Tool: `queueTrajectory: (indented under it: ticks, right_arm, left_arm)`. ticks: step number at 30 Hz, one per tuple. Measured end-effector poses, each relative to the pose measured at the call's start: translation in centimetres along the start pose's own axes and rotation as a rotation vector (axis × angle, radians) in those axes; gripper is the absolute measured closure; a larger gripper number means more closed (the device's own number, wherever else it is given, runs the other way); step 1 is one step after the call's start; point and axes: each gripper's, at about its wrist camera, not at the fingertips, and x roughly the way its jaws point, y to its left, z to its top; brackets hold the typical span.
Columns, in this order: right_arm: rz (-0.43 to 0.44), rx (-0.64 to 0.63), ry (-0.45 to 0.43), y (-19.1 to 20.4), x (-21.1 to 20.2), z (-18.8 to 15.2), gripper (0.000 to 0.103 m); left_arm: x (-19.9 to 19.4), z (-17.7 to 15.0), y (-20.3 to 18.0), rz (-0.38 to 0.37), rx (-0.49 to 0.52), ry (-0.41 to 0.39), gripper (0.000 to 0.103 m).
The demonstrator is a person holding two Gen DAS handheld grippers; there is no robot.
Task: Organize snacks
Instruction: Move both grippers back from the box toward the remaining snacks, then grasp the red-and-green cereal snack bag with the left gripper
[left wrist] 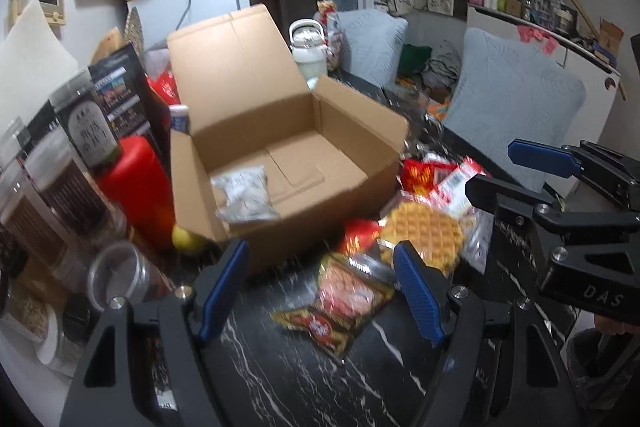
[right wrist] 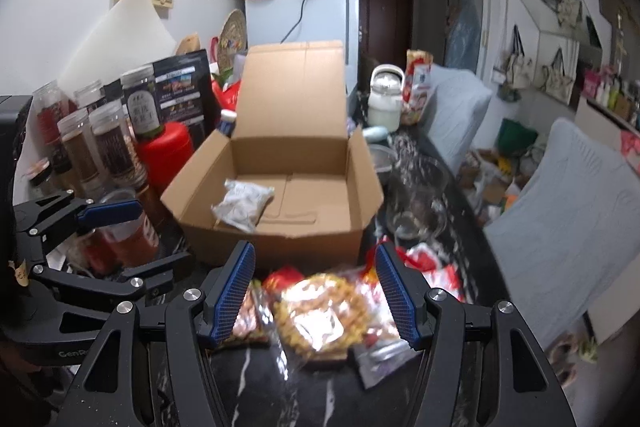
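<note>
An open cardboard box [left wrist: 280, 147] sits on the dark marble table [left wrist: 280, 379], its lid flap standing up at the far side. One white snack bag [left wrist: 244, 197] lies on the box floor, toward the box's 8 o'clock corner.

The other snacks lie in a loose heap on the table outside the box, at its 4 o'clock. A wrapped waffle [left wrist: 420, 227] tops the heap, a red packet [left wrist: 424, 173] lies beyond it, and a red-and-gold pouch [left wrist: 340, 307] lies nearest the left gripper [left wrist: 320, 291].

The left gripper's jaws stand apart with nothing between them — the pouch shows on the table in the gap below. The right gripper [right wrist: 316, 295] also has its jaws apart, empty, with the waffle [right wrist: 320, 315] seen between its fingers but not pinched.

Jars [right wrist: 104, 143] and a red canister [right wrist: 168, 151] crowd the table at the box's 9 o'clock — a white jug [right wrist: 384, 99] stands at its 1 o'clock.
</note>
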Motion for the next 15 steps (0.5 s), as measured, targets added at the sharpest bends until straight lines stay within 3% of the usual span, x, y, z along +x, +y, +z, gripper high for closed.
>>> queueTrajectory:
  ticks: [6,15]
  right_arm:
    - [-0.012,0.034,0.057,-0.2,0.7,-3.1,0.040]
    - [-0.011,0.081,0.131,-0.4,1.9,-6.3,0.040]
  left_arm:
    - [1.0,-2.2,-0.7,-0.007,0.039,0.037,0.029]
    - [4.5,-4.4,-0.6,-0.095,0.067,0.138,0.029]
